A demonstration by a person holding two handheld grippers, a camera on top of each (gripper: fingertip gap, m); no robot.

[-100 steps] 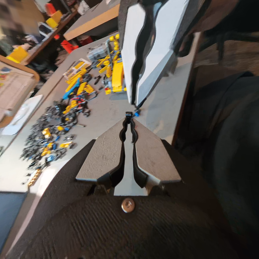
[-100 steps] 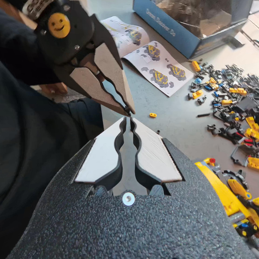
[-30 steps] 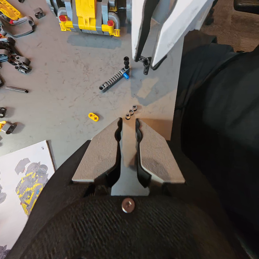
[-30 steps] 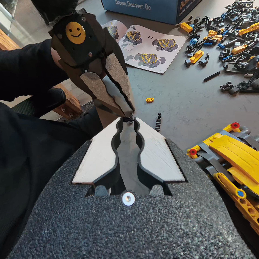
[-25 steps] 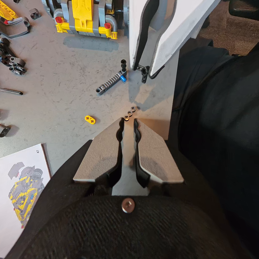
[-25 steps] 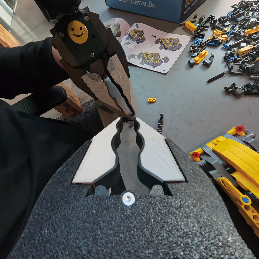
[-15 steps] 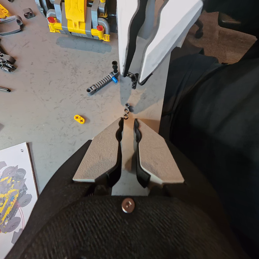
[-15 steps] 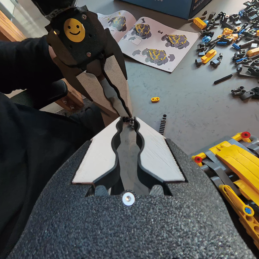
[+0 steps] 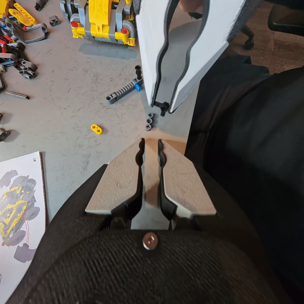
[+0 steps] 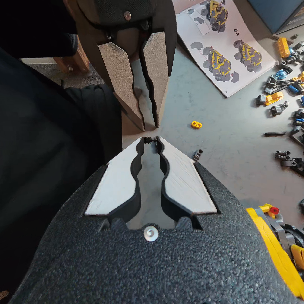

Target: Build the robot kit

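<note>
Two grippers meet nose to nose over the near edge of the grey worktop (image 9: 69, 85); I have the right gripper (image 10: 150, 139), the white-faced one, pinching a small black plastic pin connector (image 10: 148, 140) crosswise at its very tips, clear of the surface; held that far out, the piece stays visible and free at its lower end, which hangs past the tips in the left wrist view (image 9: 162, 107); it is short, dark and knobbed, with a stub turned downward. My left gripper (image 9: 151, 141), faced in rough grey, is spread a little and holds nothing; just ahead of it lies a dark grey three-hole plastic link (image 9: 148, 122), flat on the worktop, almost under the pinned piece. Near it sit a small yellow two-hole link (image 9: 96, 129) and a grey toothed rack bar (image 9: 124, 91); farther off, a yellow and grey built vehicle section (image 9: 102, 21); an open instruction booklet (image 10: 222, 49) lies to one side.
</note>
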